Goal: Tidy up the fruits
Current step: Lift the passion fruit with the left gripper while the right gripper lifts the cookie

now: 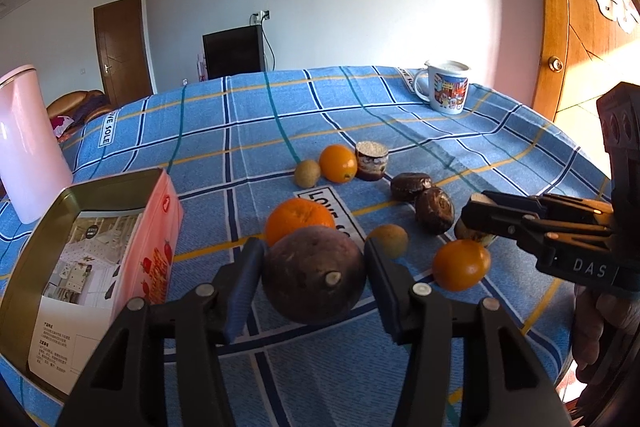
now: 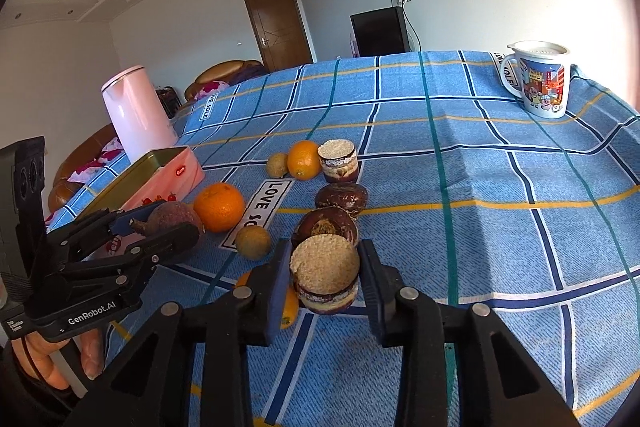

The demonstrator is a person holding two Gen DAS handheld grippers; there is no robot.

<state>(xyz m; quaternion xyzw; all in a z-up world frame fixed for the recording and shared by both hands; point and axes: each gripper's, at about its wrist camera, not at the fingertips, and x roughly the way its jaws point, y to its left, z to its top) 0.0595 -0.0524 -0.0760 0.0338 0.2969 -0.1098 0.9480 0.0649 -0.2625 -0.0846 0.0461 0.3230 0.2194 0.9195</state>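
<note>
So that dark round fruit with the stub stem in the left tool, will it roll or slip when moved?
The dark round fruit is nearly spherical, so it would probably roll if set down on the flat tablecloth. The left tool touches only its curved sides, so it may twist. Its skin looks matte, so likely not very slippery.

Tin (image 1: 100, 227) on table (image 1: 400, 115), kettle (image 1: 28, 143) behind tin, fruits (image 1: 340, 163) right of tin, mug (image 1: 446, 87) far right behind.
</note>
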